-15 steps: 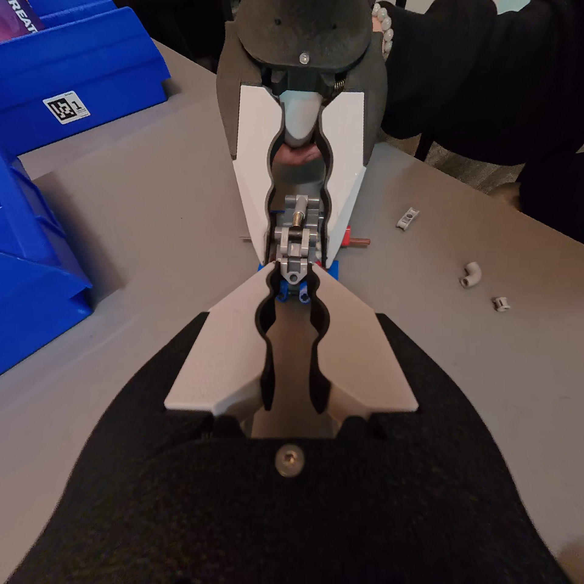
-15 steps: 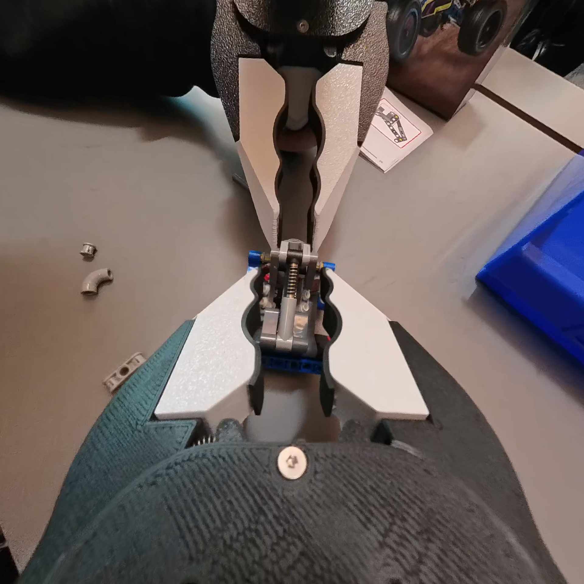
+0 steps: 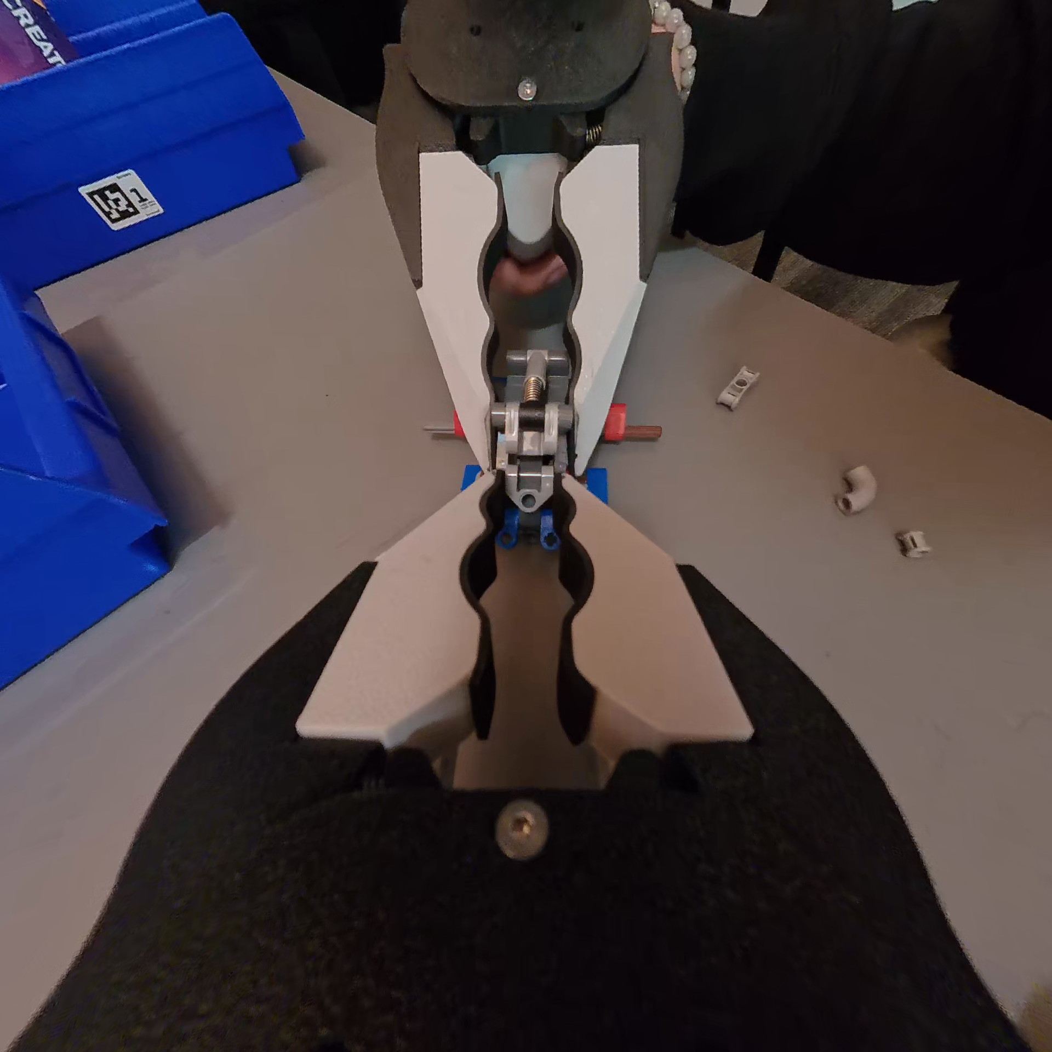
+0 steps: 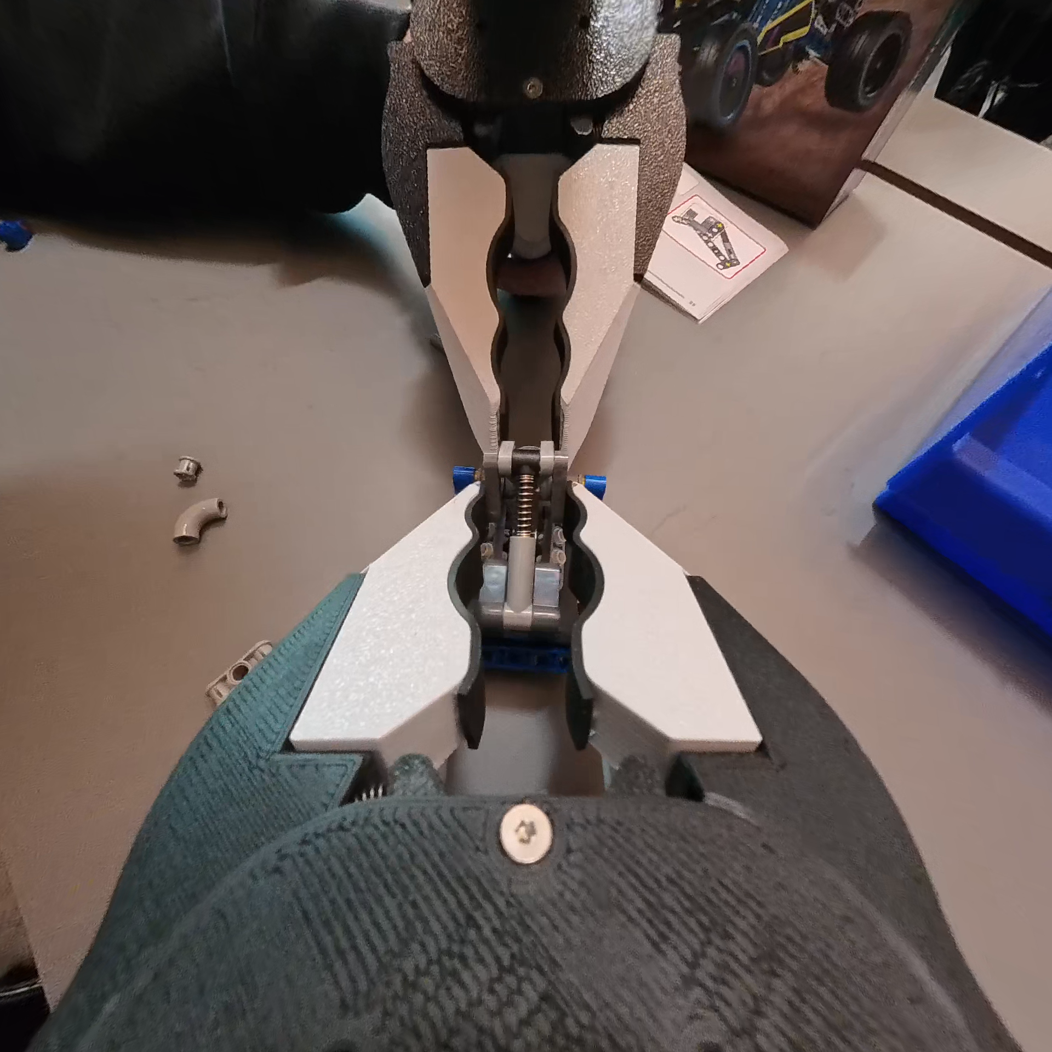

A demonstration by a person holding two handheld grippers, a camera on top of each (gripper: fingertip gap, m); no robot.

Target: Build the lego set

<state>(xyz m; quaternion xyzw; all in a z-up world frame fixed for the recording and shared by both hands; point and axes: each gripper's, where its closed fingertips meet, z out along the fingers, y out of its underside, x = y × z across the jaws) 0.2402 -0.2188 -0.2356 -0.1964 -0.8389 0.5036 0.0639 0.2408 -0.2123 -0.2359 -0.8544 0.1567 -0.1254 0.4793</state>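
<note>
I have a small toy-brick assembly [image 3: 532,450] pinched between both tools, which meet nose to nose over the grey counter [image 3: 273,364]. My left hand-held gripper [image 3: 529,489] is clamped on the light grey end of it, with the blue pins just inside my fingertips; I judge that narrow grip is there to steady the piece. My right hand-held gripper [image 4: 526,489] is clamped on the other end, its fingers pressed on the dark grey side arms either side of the little spring [image 4: 527,506], and the grey tube and blue beam sit deeper back between its fingers. Holding it from opposite ends keeps the spring part exposed in the middle, as far as I can judge. A red bush and a brown rod [image 3: 640,431] stick out sideways beyond the right tool's fingers.

To the right of my left tool, well apart, lie a grey elbow piece [image 3: 857,488], a small grey bush [image 3: 912,542] and a grey connector [image 3: 737,387]. Blue bins [image 3: 114,142] stand off to its left. Beyond my right tool lie a booklet [image 4: 714,250] and a picture box [image 4: 797,85].
</note>
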